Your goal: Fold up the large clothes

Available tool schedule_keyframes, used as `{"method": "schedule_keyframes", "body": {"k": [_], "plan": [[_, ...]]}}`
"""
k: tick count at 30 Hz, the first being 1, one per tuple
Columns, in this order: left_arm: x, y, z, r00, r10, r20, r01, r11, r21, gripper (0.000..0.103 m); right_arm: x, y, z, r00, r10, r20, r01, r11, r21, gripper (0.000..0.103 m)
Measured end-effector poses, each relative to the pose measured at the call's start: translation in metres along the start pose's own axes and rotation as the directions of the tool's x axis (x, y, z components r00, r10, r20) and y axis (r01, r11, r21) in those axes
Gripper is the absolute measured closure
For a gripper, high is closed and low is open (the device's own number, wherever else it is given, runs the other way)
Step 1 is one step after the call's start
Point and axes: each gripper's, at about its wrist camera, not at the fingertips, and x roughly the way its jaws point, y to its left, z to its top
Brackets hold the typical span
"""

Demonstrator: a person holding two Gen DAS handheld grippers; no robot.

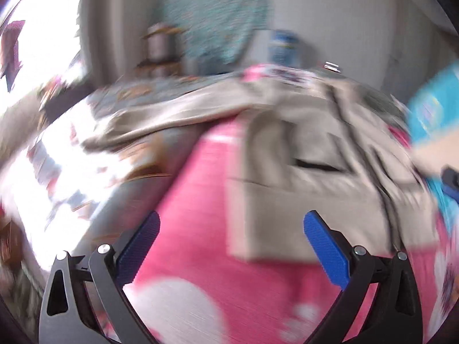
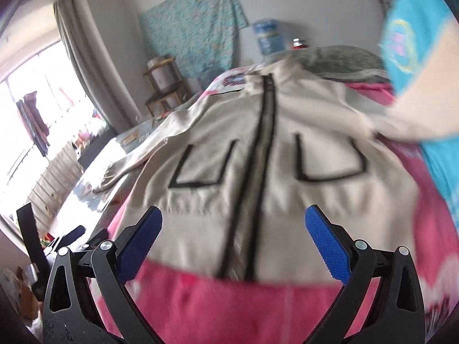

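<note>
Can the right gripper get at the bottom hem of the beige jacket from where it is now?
Probably yes. The right gripper is open and holds nothing, and the beige jacket lies flat on the pink blanket with its hem just ahead of the fingertips. Nothing lies between them.

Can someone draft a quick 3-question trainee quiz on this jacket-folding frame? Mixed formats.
1. True or false: the left hand-held gripper is shut on the beige jacket.
2. Multiple choice: the jacket lies on a (A) bare wooden floor, (B) pink blanket, (C) glass table.
3. Fill in: in the right wrist view, a dark ____ runs down the jacket's middle, between two black-outlined pockets.

Key:
1. False. Both it and the right hand-held gripper are open, holding nothing.
2. B.
3. Zipper.
</note>
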Motion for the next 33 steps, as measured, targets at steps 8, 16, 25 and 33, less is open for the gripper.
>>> {"method": "schedule_keyframes", "body": {"k": [8, 16, 25, 33], "plan": [[0.068, 0.169, 0.075, 0.995, 0.073, -0.073, -0.091, 0.955, -0.281, 0.007, 0.159, 0.106, 0.085, 0.950, 0.226, -0.213, -0.253, 0.961, -0.108, 0.025], [0.120, 0.269, 0.100, 0.998, -0.040, -0.037, 0.011, 0.816, -0.577, 0.037, 0.279, 0.158, 0.105, 0.886, 0.250, -0.390, -0.300, 0.951, -0.073, 0.065], [0.171, 0.300, 0.095, 0.990, -0.138, -0.027, 0.068, 0.637, -0.767, 0.069, 0.330, 0.152, 0.103, 0.887, 0.134, -0.441, -0.228, 0.960, -0.165, 0.099], [0.189, 0.299, 0.125, 0.999, 0.001, -0.047, -0.035, 0.693, -0.720, 0.069, 0.320, 0.126, 0.093, 0.868, 0.195, -0.456, -0.270, 0.957, -0.105, 0.103]]}}
